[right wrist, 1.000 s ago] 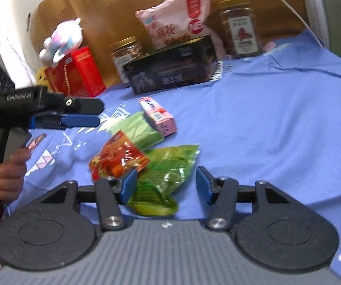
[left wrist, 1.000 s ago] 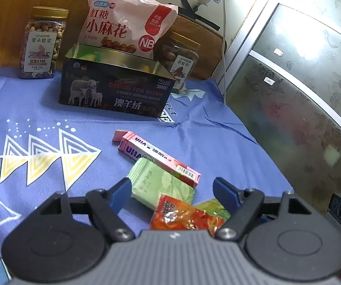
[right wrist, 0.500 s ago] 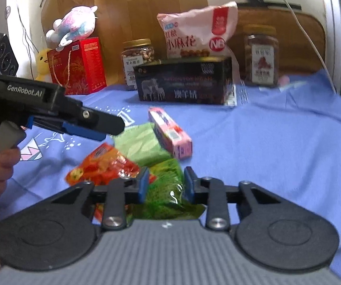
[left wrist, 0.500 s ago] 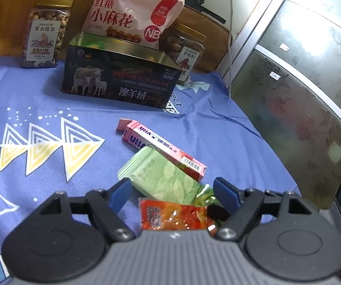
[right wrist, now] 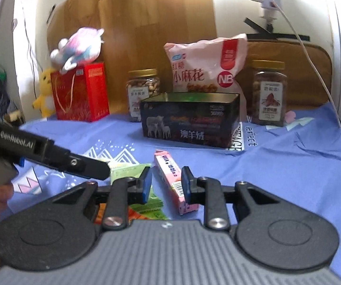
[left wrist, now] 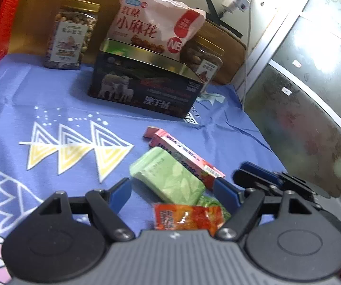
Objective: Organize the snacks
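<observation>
The right gripper (right wrist: 163, 185), fingers half spread and holding nothing, could bump the long pink cardboard box (right wrist: 173, 182) sideways; the left gripper's (left wrist: 172, 191) fingers are spread wide.

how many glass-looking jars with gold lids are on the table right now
2. One jar stands left of the dark tin, beside the red gift box. The other jar stands right of the tin, behind its corner. Others could be hidden behind the tin.

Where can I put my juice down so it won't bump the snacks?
Bare blue tablecloth lies between the dark sheep tin and the triangle prints, and right of the pink box, below the tin. It is crowded where the green packet, orange packet and pink box pile by both grippers.
</observation>
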### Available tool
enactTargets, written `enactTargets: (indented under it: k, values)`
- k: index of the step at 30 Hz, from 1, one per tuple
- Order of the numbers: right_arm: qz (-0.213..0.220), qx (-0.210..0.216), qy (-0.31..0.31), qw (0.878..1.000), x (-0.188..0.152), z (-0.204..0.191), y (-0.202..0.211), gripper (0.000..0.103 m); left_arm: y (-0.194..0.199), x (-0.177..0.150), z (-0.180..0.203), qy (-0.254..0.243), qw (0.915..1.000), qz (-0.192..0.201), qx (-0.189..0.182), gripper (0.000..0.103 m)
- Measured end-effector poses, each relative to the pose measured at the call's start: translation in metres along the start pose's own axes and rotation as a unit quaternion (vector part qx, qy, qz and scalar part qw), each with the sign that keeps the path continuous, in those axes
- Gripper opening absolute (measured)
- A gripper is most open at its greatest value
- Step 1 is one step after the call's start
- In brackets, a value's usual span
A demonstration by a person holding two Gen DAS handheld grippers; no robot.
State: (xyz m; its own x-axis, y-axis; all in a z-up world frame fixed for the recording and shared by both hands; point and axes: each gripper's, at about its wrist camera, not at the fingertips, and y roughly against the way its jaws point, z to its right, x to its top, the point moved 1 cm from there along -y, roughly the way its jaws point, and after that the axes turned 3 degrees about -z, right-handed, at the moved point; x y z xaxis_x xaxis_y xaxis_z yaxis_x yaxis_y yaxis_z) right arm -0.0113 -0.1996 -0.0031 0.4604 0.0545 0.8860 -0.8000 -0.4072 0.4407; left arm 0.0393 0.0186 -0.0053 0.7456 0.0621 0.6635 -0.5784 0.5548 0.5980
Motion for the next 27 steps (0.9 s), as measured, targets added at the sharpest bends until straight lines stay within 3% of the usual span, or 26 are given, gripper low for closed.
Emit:
enactTargets:
  k: [5,10,13,19,22,26,27]
  values:
    - [-0.025,0.026,-0.007,0.999,-0.01,0.002,0.013,0.041,0.009,0.001,-0.013,0.015,0.9998,0.007,-0.006,0.078]
    - [-0.051,0.04,0.036,0.997,-0.027,-0.012,0.018,0.053,0.01,-0.003,-0.022,0.042,0.9986,-0.009,-0.03,0.078]
    - [-0.075,0.051,0.059,0.994,-0.035,-0.022,0.013,0.061,0.009,-0.01,-0.017,0.033,0.9977,-0.027,-0.052,0.078]
    - [-0.07,0.046,0.123,0.989,-0.041,-0.043,0.011,0.069,-0.004,-0.027,-0.002,0.011,0.9958,-0.064,-0.065,0.078]
    - [-0.066,0.027,0.164,0.984,-0.045,-0.052,0.004,0.072,-0.01,-0.031,0.009,-0.006,0.9959,-0.061,-0.067,0.086]
    - [-0.058,0.014,0.183,0.981,-0.046,-0.056,-0.002,0.075,-0.015,-0.031,0.017,-0.018,0.9966,-0.058,-0.056,0.086]
    - [-0.056,0.015,0.179,0.982,-0.045,-0.055,-0.002,0.075,-0.015,-0.031,0.017,-0.018,0.9969,-0.056,-0.052,0.082]
